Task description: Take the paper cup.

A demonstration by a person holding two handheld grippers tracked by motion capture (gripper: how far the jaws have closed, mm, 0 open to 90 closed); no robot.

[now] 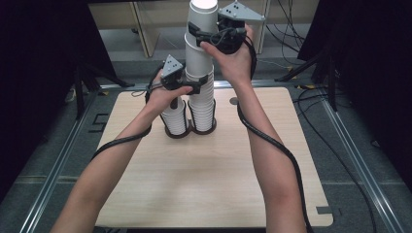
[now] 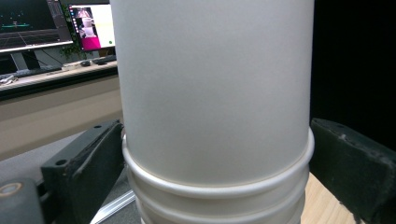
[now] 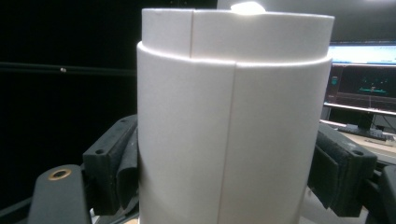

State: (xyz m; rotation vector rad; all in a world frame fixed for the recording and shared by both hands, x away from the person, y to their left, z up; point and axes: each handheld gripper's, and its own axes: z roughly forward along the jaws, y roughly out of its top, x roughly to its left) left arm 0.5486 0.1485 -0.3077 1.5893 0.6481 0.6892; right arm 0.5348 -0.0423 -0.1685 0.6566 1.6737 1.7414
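A tall stack of upturned white paper cups (image 1: 200,104) stands on the wooden table (image 1: 209,165), with a shorter stack (image 1: 174,119) touching it on the left. My left gripper (image 1: 199,87) is shut on the tall stack at mid-height; in the left gripper view its jaws press on the rolled rims (image 2: 217,186) from both sides. Higher up, my right gripper (image 1: 201,35) is shut on the upper cups (image 1: 202,19). In the right gripper view both pads (image 3: 334,168) lie against the white cup wall (image 3: 229,140).
Both stacks stand near the table's far edge. Black cables trail from the grippers along the forearms. Metal floor rails (image 1: 58,165) run along either side of the table. A light wooden shelf unit (image 1: 145,24) is behind, with dark stands at left and right.
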